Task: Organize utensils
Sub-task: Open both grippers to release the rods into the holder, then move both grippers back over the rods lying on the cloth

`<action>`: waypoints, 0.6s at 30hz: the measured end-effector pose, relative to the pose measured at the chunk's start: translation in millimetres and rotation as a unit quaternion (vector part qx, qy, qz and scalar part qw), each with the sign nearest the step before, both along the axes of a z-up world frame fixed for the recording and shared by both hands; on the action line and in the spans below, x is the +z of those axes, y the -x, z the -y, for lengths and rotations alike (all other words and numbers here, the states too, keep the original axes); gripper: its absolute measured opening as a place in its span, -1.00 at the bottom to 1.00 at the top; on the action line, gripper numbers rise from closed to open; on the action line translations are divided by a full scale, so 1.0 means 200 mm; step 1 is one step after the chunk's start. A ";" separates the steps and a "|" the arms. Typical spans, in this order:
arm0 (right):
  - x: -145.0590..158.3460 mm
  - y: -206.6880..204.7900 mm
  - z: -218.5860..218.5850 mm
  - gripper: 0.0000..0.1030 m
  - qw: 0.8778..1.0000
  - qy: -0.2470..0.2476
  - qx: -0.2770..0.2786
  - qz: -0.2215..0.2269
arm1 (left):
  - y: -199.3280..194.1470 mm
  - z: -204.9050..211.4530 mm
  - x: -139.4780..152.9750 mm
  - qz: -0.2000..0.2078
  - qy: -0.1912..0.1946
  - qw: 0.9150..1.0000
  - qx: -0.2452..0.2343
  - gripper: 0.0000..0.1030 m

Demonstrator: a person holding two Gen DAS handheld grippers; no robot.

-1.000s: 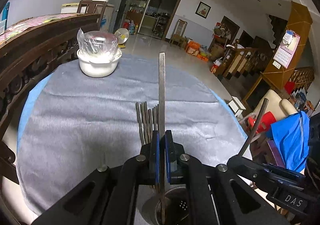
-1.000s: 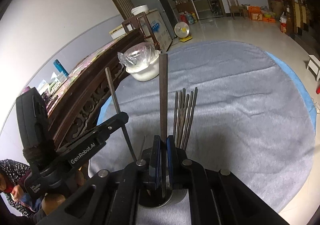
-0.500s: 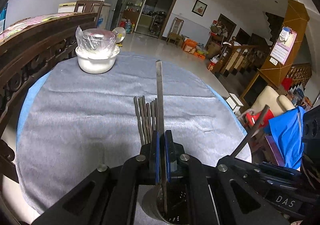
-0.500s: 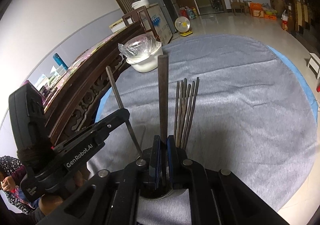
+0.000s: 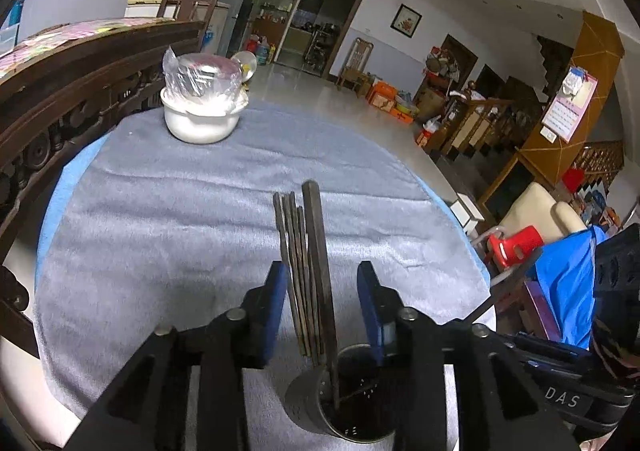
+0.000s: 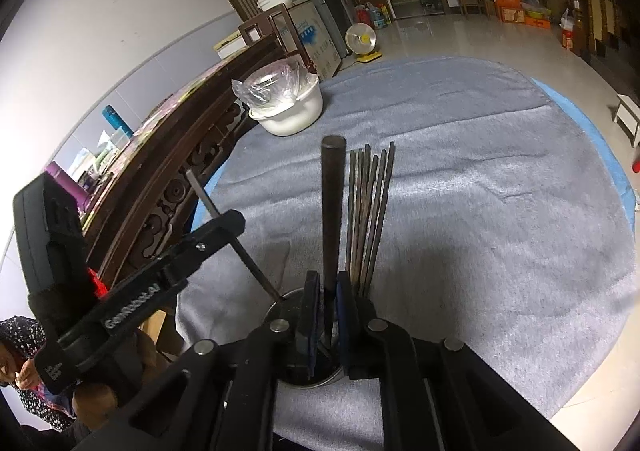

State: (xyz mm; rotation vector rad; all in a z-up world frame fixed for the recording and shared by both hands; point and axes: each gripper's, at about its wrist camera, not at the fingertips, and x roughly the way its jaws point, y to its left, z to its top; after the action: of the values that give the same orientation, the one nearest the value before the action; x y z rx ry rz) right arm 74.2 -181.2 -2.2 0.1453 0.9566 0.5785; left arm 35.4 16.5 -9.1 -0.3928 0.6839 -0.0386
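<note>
A metal perforated utensil cup (image 5: 320, 407) stands on the grey cloth near the table's front edge. A dark chopstick (image 5: 318, 251) now stands in it, free between the open jaws of my left gripper (image 5: 322, 283). Several more dark chopsticks (image 5: 296, 271) lie in a bundle on the cloth just beyond the cup. My right gripper (image 6: 326, 291) is shut on another dark chopstick (image 6: 332, 211), held upright over the cup (image 6: 288, 301). The bundle (image 6: 370, 219) lies to its right. The left gripper's body (image 6: 132, 291) shows at left there.
A white bowl covered with plastic film (image 5: 202, 107) stands at the far side of the round table. A carved dark wooden bench back (image 5: 60, 99) runs along the left edge. The table's right edge (image 5: 452, 211) drops to the floor.
My left gripper was shut on its chopstick; it has opened, and the chopstick has dropped lower into the cup. My right gripper stays shut on its chopstick.
</note>
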 end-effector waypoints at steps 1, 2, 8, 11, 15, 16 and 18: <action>0.00 0.00 0.00 -0.70 1.000 0.000 -0.002 0.000 | 0.00 0.00 0.01 0.001 0.001 1.000 -0.001 -0.27; 0.00 0.00 0.01 -0.58 1.000 0.000 -0.003 -0.002 | 0.00 -0.01 0.01 0.002 0.003 1.000 -0.002 -0.27; 0.04 0.01 0.06 0.65 0.999 -0.040 -0.014 0.004 | 0.03 -0.04 0.05 0.010 0.013 1.000 0.006 -0.26; 0.06 0.01 0.09 0.65 0.999 -0.040 -0.025 0.006 | 0.05 -0.08 0.07 0.016 0.018 1.000 0.013 -0.26; 0.10 0.01 0.15 0.65 0.998 -0.052 -0.041 0.008 | 0.09 -0.14 0.12 0.033 0.024 0.999 0.029 -0.25; 0.11 0.03 0.17 0.65 0.997 -0.060 -0.046 0.013 | 0.11 -0.16 0.13 0.038 0.025 0.998 0.036 -0.20; 0.15 0.05 0.23 0.65 0.995 -0.081 -0.057 0.027 | 0.13 -0.21 0.15 0.046 0.025 0.997 0.053 -0.05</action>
State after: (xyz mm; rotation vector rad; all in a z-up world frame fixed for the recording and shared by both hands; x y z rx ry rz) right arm 63.7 -226.8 28.6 0.3257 0.8421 0.5520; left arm 9.9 58.1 21.7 -0.4710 0.5724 0.0266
